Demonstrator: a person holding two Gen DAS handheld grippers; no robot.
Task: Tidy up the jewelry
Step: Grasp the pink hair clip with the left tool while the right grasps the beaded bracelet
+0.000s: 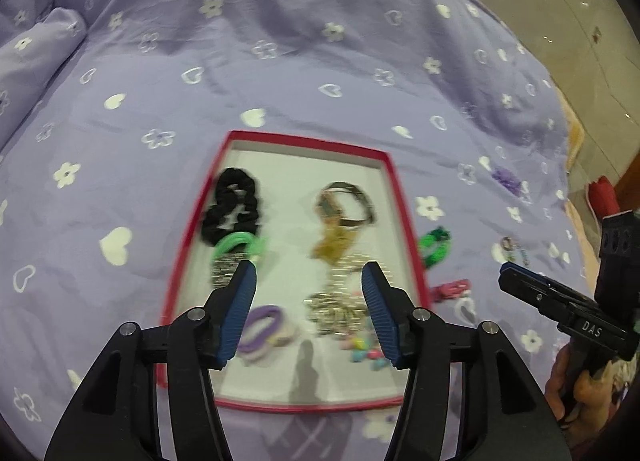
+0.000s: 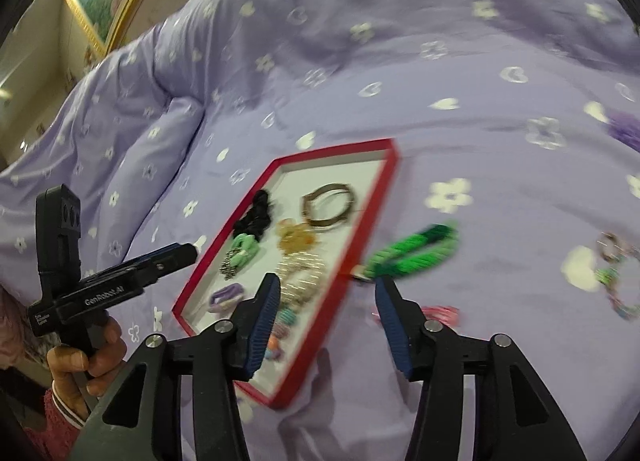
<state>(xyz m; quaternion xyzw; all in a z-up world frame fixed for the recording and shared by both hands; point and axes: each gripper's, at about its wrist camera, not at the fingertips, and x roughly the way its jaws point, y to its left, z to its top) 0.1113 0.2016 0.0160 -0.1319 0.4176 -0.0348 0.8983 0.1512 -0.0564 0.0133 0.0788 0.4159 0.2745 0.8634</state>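
Jewelry fills my red-rimmed tray (image 1: 404,197) on the purple bedspread (image 1: 280,61): black scrunchie (image 1: 232,205), bangle (image 1: 352,201), silver chains (image 1: 336,301), purple hair ties (image 1: 262,327) (all a bit blurred). My left gripper (image 1: 308,281) hangs over the tray with jaws apart, nothing between them. My right gripper (image 2: 326,289) is likewise spread and empty, above the tray's near edge, just beside the green bracelet (image 2: 416,251) lying on the cloth outside the tray. A pink piece (image 2: 440,313) lies near it.
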